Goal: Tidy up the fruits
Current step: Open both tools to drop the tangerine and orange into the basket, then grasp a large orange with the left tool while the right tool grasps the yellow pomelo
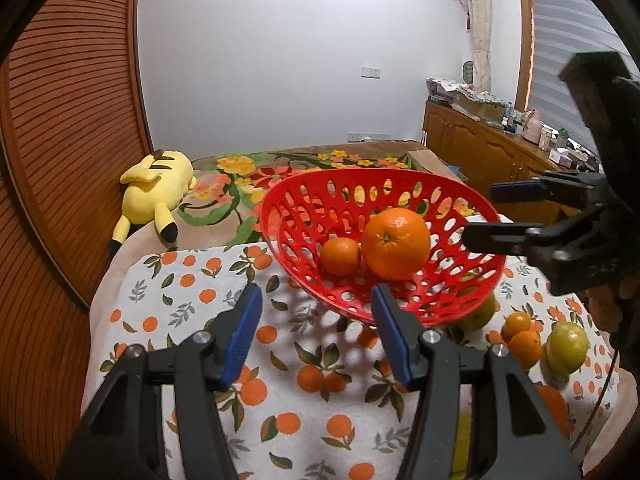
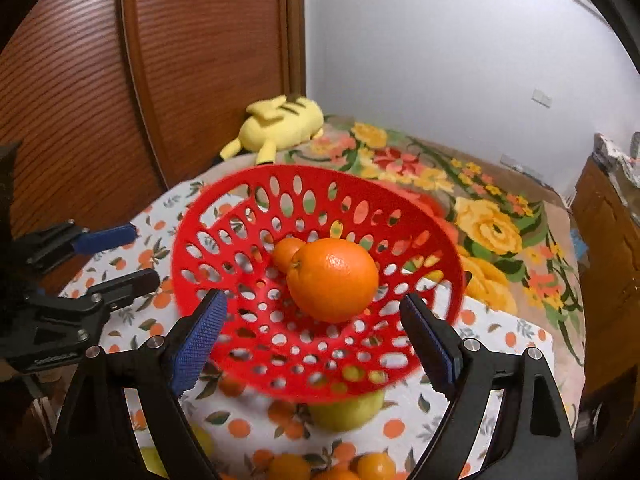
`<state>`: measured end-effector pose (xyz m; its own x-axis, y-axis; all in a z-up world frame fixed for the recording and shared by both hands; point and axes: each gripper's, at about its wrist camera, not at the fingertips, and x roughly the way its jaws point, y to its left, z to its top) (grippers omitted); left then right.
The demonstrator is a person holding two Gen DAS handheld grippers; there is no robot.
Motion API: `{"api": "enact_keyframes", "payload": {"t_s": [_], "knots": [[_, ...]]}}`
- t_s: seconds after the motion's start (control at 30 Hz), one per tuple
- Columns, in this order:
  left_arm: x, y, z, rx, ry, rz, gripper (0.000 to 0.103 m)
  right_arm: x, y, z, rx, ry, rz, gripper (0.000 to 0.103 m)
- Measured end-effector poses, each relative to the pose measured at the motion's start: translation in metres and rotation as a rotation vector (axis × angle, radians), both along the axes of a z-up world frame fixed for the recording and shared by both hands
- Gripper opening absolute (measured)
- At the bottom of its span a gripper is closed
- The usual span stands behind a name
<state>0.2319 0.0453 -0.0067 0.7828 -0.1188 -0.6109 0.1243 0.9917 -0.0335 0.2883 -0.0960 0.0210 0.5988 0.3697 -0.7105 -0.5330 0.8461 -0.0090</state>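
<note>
Left wrist view: we see the left gripper (image 1: 316, 332) with jaws released and empty, just short of the red basket (image 1: 460, 304), which already collects a large orange (image 1: 396, 244) and a small mandarin (image 1: 340, 256).

Right wrist view: the right gripper (image 2: 316, 336) holds its jaws wide and empty astride the basket's near rim; loose green fruit (image 2: 344, 412) lies beneath that rim, probably awaiting collection.

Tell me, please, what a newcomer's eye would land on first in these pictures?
The red perforated basket in the middle of the orange-print cloth stands out first, holding a large orange with a small orange beside it. Next comes the yellow plush toy lying on the floral blanket behind. More fruit sits loose on the cloth beside the basket.
</note>
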Motion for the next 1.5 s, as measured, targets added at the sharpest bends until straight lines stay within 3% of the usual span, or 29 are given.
{"api": "enact_keyframes", "payload": {"t_s": [0.37, 0.87, 1.5], "knots": [[-0.041, -0.023, 0.009, -0.006, -0.025, -0.028, 0.063, -0.082, -0.043, 0.015, 0.074, -0.098, -0.101, 0.09], [-0.11, -0.049, 0.005, -0.015, -0.046, -0.049, 0.07, -0.155, -0.093, 0.009, 0.126, -0.146, -0.211, 0.09], [-0.131, -0.065, -0.055, -0.035, 0.082, -0.098, 0.071, -0.174, -0.128, -0.06, 0.116, -0.052, -0.297, 0.09]]}}
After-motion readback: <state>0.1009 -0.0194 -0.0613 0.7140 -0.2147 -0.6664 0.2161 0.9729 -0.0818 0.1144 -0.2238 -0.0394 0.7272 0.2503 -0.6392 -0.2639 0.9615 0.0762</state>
